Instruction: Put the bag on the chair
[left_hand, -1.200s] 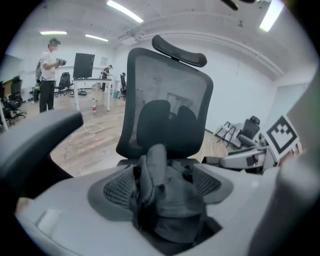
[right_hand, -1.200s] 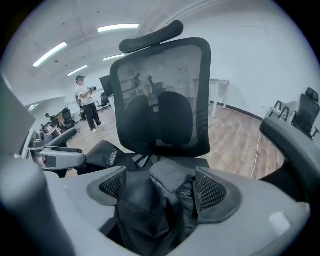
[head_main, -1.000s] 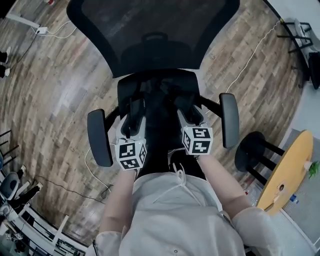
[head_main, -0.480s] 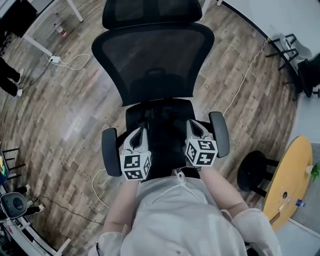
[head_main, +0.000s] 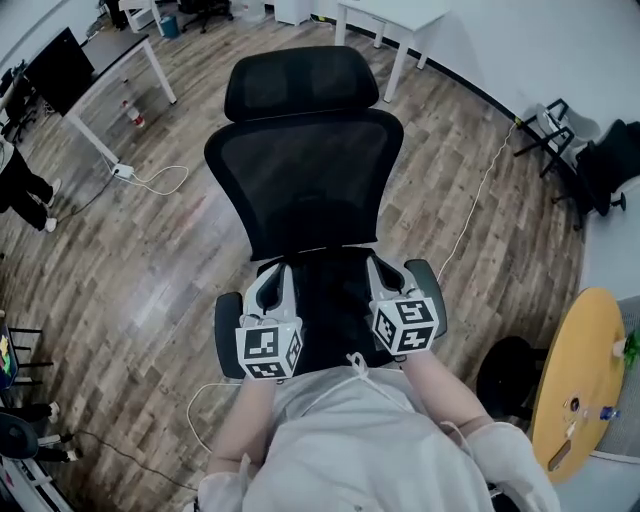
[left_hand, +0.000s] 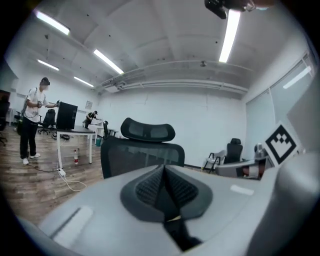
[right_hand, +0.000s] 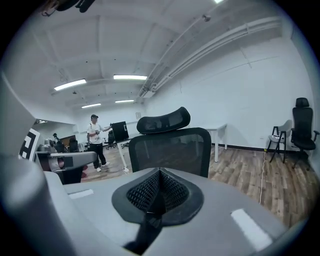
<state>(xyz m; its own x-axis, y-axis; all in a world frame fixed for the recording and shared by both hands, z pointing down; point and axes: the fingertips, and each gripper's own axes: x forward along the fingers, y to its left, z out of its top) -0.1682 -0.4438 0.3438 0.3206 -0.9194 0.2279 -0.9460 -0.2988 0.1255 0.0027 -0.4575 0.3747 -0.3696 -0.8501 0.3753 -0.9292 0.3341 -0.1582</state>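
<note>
A black mesh office chair with a headrest stands straight ahead of me; it also fills the middle of the left gripper view, chair, and the right gripper view, chair. A dark mass lies on its seat between my two grippers, apparently the black bag; I cannot separate it from the black cushion. My left gripper hovers over the seat's front left, shut, nothing seen between its pads. My right gripper hovers over the front right, shut as well, pads pressed together.
A round yellow table and a black stool stand at the right. White desks line the far side, a white cable lies on the wood floor, and a person stands at the left.
Both grippers went from open, low over the seat, to shut and drawn back to the seat's front. My view has risen, so the whole chair with its headrest shows.
</note>
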